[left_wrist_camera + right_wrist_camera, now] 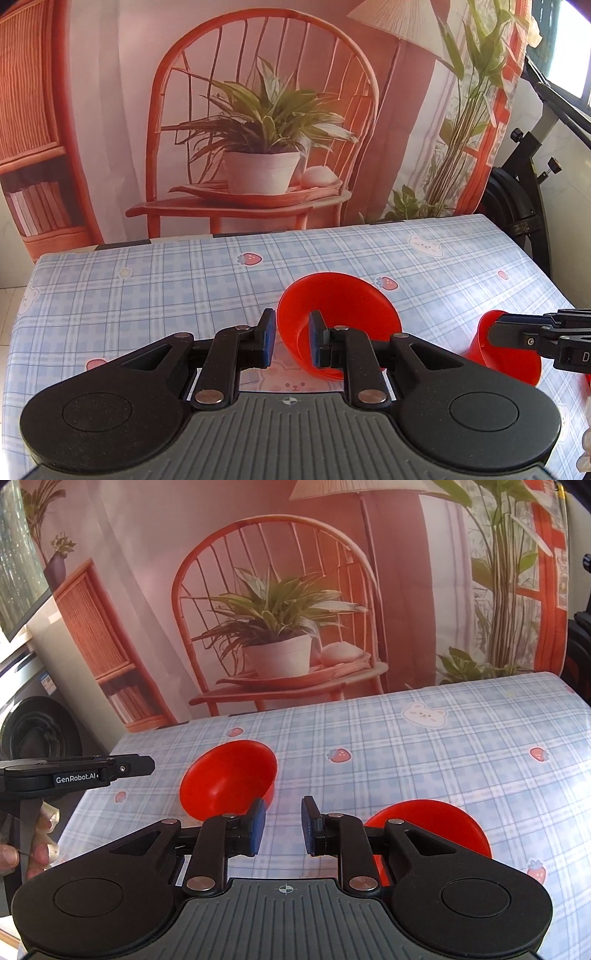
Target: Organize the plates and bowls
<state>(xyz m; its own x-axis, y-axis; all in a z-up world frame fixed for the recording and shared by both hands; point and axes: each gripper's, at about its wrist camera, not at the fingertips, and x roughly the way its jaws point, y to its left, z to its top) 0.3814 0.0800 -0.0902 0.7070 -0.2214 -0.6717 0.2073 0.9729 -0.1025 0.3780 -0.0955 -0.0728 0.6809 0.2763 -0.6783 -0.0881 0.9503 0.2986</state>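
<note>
Bowl [343,314] sits centre frame behind the left gripper [291,341], parted and empty; right gripper [282,825], parted too, holds nothing, second bowl [443,823] lower right.

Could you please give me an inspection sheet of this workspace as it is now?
Surface: table under a blue plaid cloth printed with bears and strawberries.
Job's things: two red bowls; the left red bowl is tilted, the right red bowl lies partly behind the right gripper.
Clutter: nothing seen.
Grippers: left gripper open, one finger inside the left bowl; right gripper open, holding nothing.
Cables: nothing seen.
Surroundings: printed backdrop of a chair and plant; washing machine at left.
</note>
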